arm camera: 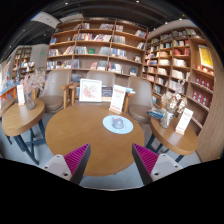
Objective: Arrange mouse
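A mouse (118,123) lies on a round light blue mouse mat (109,125) on the far right part of a round wooden table (80,135). My gripper (110,160) is open and empty. Its two fingers with pink pads (75,157) stand wide apart above the near edge of the table, well short of the mouse. Nothing is between them.
Two white sign cards (90,90) stand at the table's far edge, with chairs (58,88) behind. Smaller round tables stand to the left (20,115) and right (175,135), each with cards. Bookshelves (100,45) line the back and right walls.
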The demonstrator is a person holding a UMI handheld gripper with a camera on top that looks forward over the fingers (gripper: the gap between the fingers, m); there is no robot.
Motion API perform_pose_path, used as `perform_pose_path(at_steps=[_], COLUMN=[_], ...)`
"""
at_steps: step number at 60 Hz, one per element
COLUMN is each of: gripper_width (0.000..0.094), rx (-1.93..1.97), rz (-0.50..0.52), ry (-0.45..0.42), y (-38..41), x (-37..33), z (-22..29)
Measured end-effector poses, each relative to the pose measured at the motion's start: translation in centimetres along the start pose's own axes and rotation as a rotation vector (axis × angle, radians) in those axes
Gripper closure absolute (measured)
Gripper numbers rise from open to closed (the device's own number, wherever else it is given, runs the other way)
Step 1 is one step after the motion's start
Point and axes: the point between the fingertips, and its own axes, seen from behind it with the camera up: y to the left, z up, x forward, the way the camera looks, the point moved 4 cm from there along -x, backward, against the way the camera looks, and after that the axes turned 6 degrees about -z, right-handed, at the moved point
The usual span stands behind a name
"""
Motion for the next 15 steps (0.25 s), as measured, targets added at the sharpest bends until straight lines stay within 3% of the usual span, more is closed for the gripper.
perform_pose_path(at_steps=[15], gripper_width=[0.0079], rx=[0.019], rz=[-0.006], ry=[-0.043], y=[-0.7], x=[-1.2], z=[0.7])
